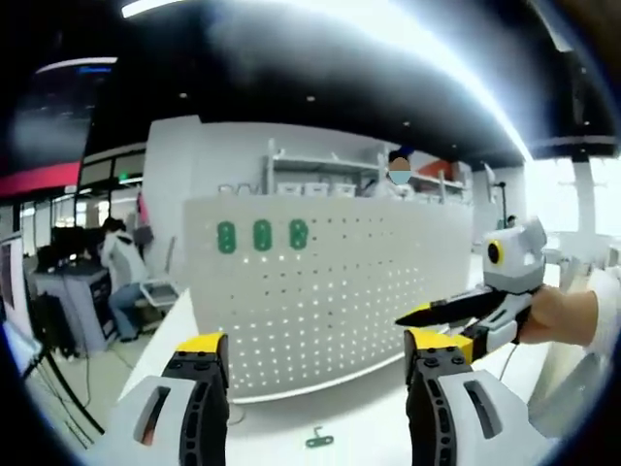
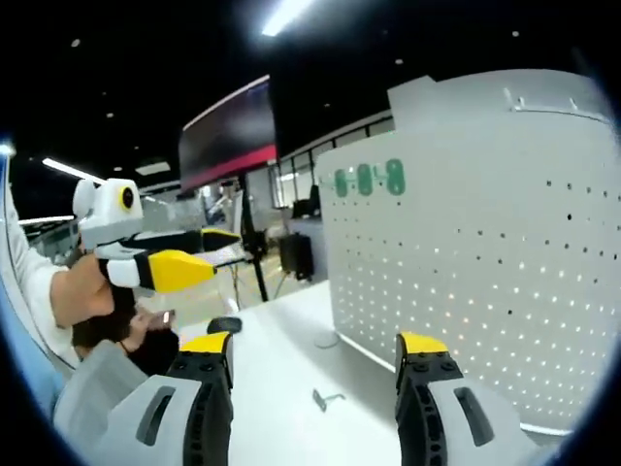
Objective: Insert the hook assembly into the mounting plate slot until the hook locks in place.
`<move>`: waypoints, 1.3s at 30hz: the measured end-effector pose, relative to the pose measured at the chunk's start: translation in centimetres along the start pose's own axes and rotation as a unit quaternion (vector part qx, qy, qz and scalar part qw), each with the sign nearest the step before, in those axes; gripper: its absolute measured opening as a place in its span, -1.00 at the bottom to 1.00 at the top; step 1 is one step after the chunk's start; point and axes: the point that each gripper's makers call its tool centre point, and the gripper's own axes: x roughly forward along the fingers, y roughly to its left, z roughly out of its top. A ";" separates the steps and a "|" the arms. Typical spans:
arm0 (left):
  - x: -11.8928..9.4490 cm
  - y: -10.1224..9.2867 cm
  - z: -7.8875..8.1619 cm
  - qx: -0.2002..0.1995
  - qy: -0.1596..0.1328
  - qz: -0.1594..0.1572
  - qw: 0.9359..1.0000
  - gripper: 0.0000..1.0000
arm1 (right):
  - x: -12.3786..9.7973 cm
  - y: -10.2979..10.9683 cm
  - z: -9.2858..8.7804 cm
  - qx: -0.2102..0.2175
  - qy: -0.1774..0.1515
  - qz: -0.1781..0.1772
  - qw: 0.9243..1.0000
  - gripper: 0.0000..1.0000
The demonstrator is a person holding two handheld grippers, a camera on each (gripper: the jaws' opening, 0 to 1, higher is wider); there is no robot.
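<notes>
A white perforated mounting board (image 1: 320, 291) stands upright on the white table (image 1: 281, 427), with three green pieces (image 1: 262, 234) near its top left. A small metal hook (image 1: 318, 439) lies flat on the table in front of it. My left gripper (image 1: 318, 345) is open above the hook and holds nothing. From the right, a hand carries in the right gripper (image 1: 437, 313). In the right gripper view, the board (image 2: 475, 272) is on the right and the hook (image 2: 326, 397) lies below. My right gripper (image 2: 312, 345) is open and empty, and the left gripper (image 2: 218, 252) hovers at the left.
Behind the board is a shelf with white bins (image 1: 320, 180). A person sits at a desk with monitors (image 1: 121, 277) at the far left. A small dark object (image 2: 225, 325) rests near the table's edge. A person's hand and sleeve (image 2: 68, 291) are at the left.
</notes>
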 end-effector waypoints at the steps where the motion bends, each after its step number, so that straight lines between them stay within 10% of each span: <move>1: -0.1 0.0 0.0 0.000 0.000 -0.002 1.000 0.50 | 0.1 0.0 -0.1 0.000 0.001 0.001 1.000 0.28; 39: -1.7 0.7 -3.6 -0.016 0.034 -0.013 0.999 0.40 | 7.6 -0.5 -10.5 0.005 0.125 0.062 0.990 -0.74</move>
